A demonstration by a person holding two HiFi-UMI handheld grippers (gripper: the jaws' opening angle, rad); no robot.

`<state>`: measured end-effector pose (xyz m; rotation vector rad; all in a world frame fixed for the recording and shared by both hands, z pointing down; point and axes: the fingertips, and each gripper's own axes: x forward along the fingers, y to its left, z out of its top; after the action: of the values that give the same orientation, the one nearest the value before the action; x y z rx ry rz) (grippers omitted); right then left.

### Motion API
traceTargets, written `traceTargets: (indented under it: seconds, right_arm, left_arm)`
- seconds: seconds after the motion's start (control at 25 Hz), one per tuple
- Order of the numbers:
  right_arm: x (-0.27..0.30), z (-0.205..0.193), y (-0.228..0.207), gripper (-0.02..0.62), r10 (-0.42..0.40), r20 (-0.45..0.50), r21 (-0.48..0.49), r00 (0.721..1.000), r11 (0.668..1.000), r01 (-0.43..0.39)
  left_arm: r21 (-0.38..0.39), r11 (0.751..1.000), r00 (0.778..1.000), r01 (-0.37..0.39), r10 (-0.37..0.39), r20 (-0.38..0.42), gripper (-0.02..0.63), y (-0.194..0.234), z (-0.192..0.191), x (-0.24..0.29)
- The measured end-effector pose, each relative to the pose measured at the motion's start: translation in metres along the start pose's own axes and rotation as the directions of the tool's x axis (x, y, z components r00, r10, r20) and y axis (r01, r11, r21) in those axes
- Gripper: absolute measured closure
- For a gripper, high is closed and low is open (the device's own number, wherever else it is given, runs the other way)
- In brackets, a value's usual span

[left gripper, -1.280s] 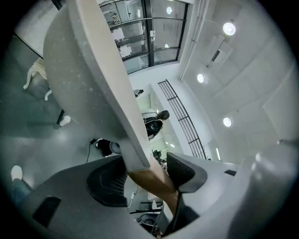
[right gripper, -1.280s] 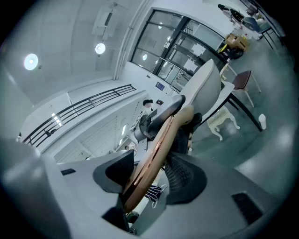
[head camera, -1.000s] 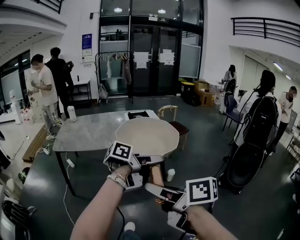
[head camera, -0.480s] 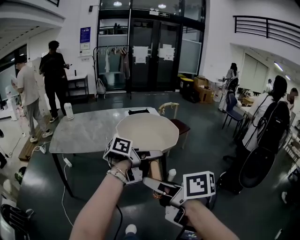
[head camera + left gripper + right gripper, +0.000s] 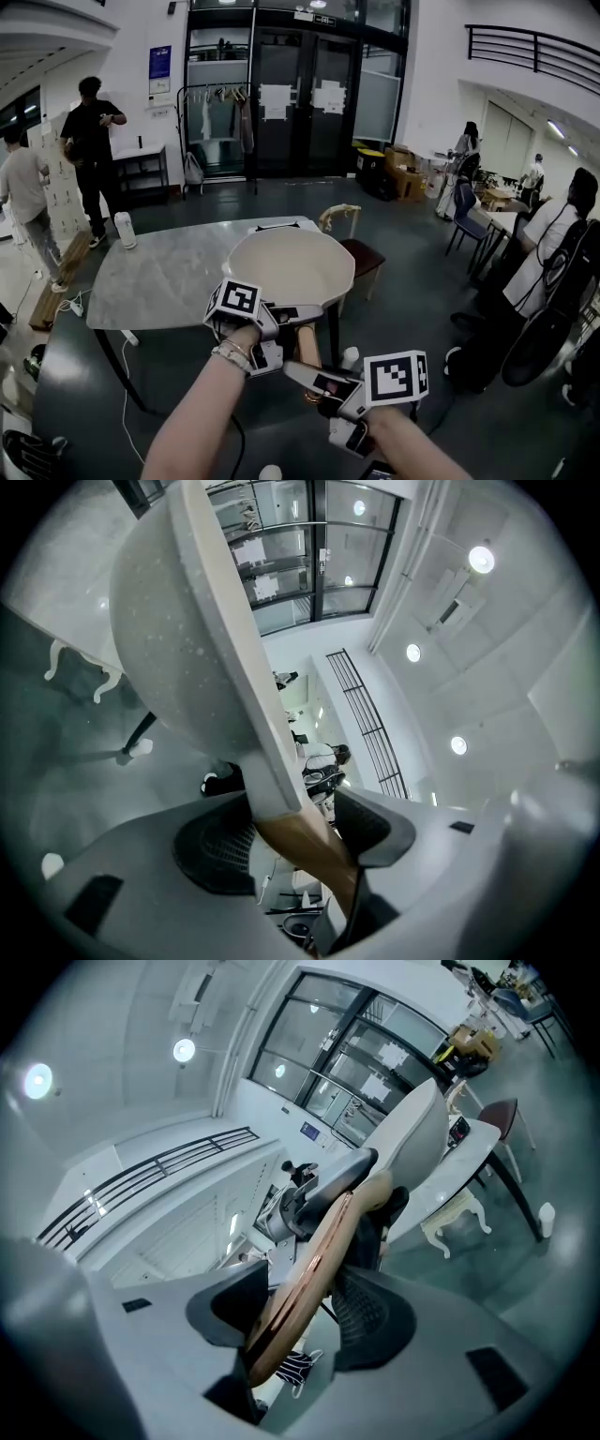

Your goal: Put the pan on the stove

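**Pan aloft on two grips; stove not yet reached**

At the left of the head view, a white bottle [image 5: 123,230] stood on the far corner of the grey worktop [image 5: 169,272], well apart from the work.

At centre frame, the cream pan [image 5: 291,267] was held in the air near the worktop's right-hand end. Whether it hung over the surface or just short of it could not be told. Behind its far rim lay a dark flat unit [image 5: 277,226], judged to be the stove and largely hidden by the pan.

The left claw [image 5: 298,317] was closed on the wooden handle [image 5: 307,345] close to the pan body, with both pads bearing on the wood in its own view. Lower and to the right, the right claw [image 5: 314,380] was clamped on the free end of the same handle.

A chair [image 5: 352,246] stood just beside the worktop at centre right.

Findings on risk:
- All the weight hung forward of both grips, on a smooth, rounded handle. The pan could roll or droop in the pads, most likely if one claw eased before the base was seated.
- The two claws shared one rigid handle, so uneven travel between them would twist it.
- The stove was masked by the pan, so the set-down would be partly blind. The pan could land off-centre or strike the unit's edge.
- Too low an approach could clip the worktop rim.
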<state>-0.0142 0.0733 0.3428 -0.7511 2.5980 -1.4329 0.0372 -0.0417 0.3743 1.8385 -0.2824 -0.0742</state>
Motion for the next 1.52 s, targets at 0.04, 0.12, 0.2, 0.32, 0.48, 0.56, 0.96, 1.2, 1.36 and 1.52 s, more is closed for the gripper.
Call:
traceTargets:
  seconds: [0.04, 0.12, 0.2, 0.32, 0.48, 0.56, 0.96, 1.2, 1.36, 1.52]
  right_arm:
    - [0.007, 0.005, -0.003, 0.371, -0.002, 0.002, 0.003, 1.000, 1.000, 0.002]
    - [0.022, 0.015, -0.008, 0.371, -0.002, 0.009, 0.010, 1.000, 1.000, 0.001]
    - [0.037, 0.026, -0.012, 0.371, -0.001, 0.016, 0.017, 1.000, 1.000, 0.001]
    - [0.057, 0.040, -0.018, 0.371, 0.002, 0.024, 0.009, 1.000, 1.000, -0.003]
    - [0.071, 0.057, -0.017, 0.371, 0.021, 0.044, -0.007, 0.999, 1.000, -0.021]
    - [0.075, 0.065, -0.018, 0.371, 0.020, 0.048, -0.007, 0.999, 1.000, -0.019]
    - [0.095, 0.107, -0.053, 0.370, 0.045, 0.022, 0.019, 0.999, 0.999, -0.045]
    - [0.100, 0.151, -0.082, 0.371, 0.055, 0.003, 0.023, 0.998, 0.998, -0.055]
    - [0.100, 0.175, -0.100, 0.368, 0.059, -0.015, 0.033, 0.998, 0.998, -0.059]
    - [0.098, 0.199, -0.113, 0.368, 0.077, -0.028, 0.034, 0.997, 0.997, -0.076]
  left_arm:
    - [0.006, 1.000, 1.000, -0.004, 0.004, -0.004, 0.341, 0.004, 0.009, -0.002]
    - [0.015, 1.000, 1.000, -0.010, 0.010, -0.010, 0.341, 0.012, 0.026, -0.005]
    - [0.016, 1.000, 1.000, -0.009, 0.009, -0.014, 0.341, 0.017, 0.043, -0.008]
    - [0.013, 1.000, 1.000, 0.008, -0.008, -0.010, 0.339, 0.026, 0.066, -0.014]
    - [0.011, 1.000, 1.000, 0.022, -0.022, -0.006, 0.341, 0.024, 0.086, -0.017]
    - [0.015, 1.000, 1.000, 0.020, -0.020, -0.008, 0.341, 0.021, 0.095, -0.017]
    - [0.001, 1.000, 1.000, -0.003, 0.003, 0.020, 0.341, 0.048, 0.147, 0.004]
    - [-0.002, 0.999, 0.998, -0.033, 0.033, 0.044, 0.341, 0.058, 0.190, 0.031]
    - [-0.005, 0.999, 0.997, -0.054, 0.054, 0.059, 0.341, 0.064, 0.215, 0.049]
    - [-0.009, 0.998, 0.995, -0.068, 0.069, 0.076, 0.341, 0.066, 0.235, 0.064]
